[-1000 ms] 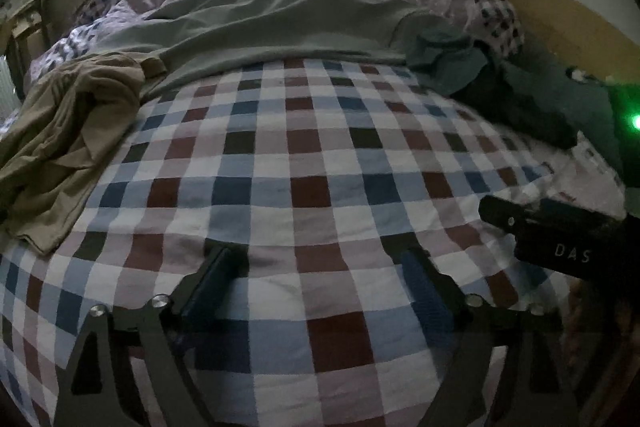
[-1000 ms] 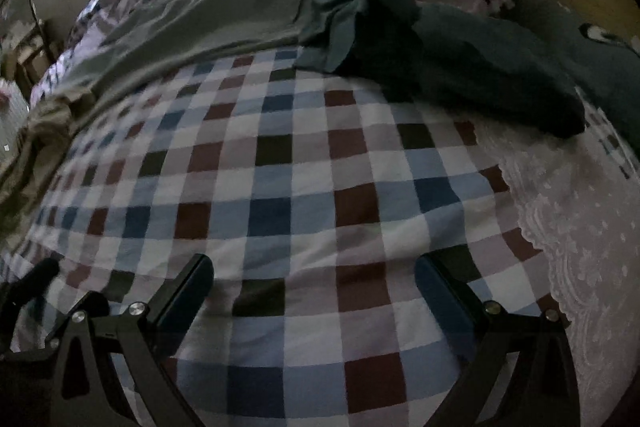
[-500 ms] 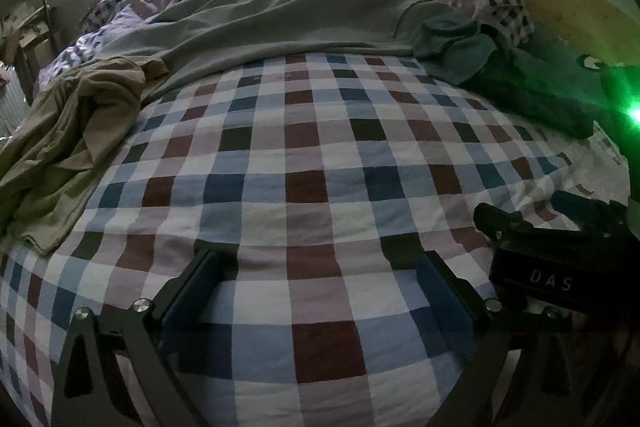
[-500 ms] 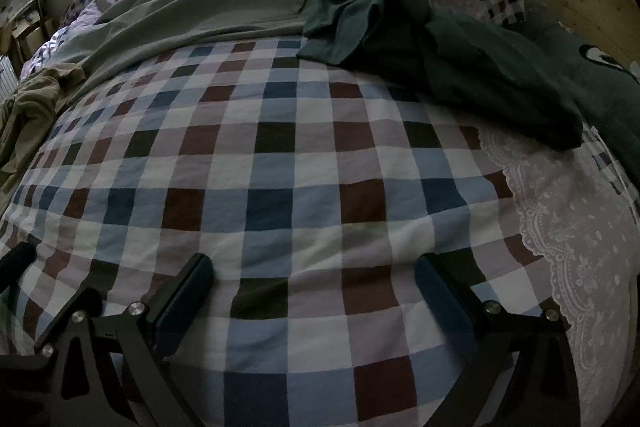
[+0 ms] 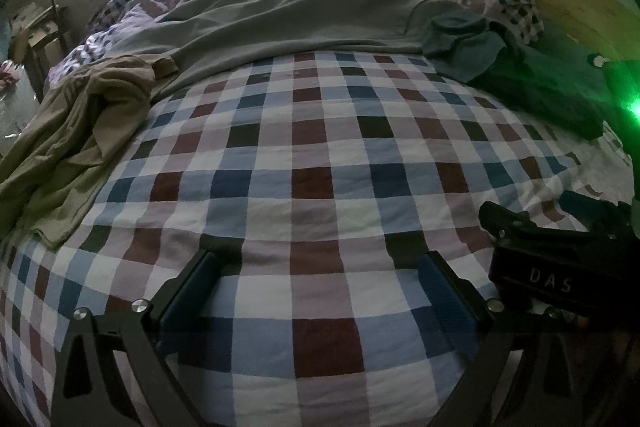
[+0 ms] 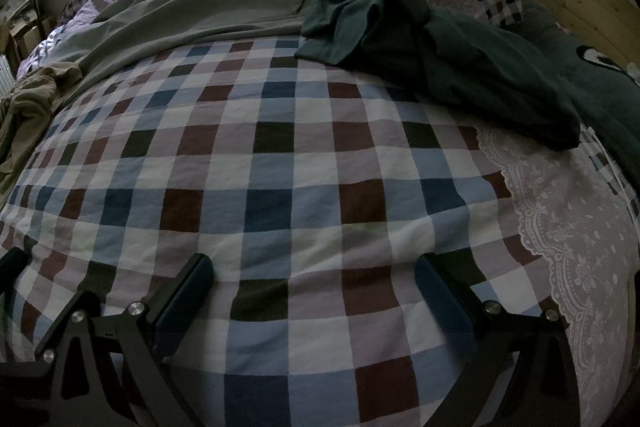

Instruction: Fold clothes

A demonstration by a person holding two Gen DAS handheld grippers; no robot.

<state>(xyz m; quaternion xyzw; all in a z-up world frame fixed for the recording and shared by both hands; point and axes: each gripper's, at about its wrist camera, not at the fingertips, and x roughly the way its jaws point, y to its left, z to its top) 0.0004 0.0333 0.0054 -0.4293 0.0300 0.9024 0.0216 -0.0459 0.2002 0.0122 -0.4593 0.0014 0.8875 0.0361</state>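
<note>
Clothes wait at the far side of a checked bedcover (image 5: 312,163), all of them ahead of both grippers and none within the jaws. A grey-green garment (image 5: 288,19) lies spread with its long axis across the view, from left to right, just beyond the checks. A crumpled khaki garment (image 5: 76,131) sits at the left edge, nearer the left gripper (image 5: 320,287); a dark teal garment (image 6: 436,47) is bunched at the far right, nearer the right gripper (image 6: 314,287). Both grippers hang over bare cover with jaws wide apart and nothing between them. I judge the next move is a reach forward. The letters "DAS" (image 5: 550,285) are readable on the right gripper's body in the left wrist view.
</note>
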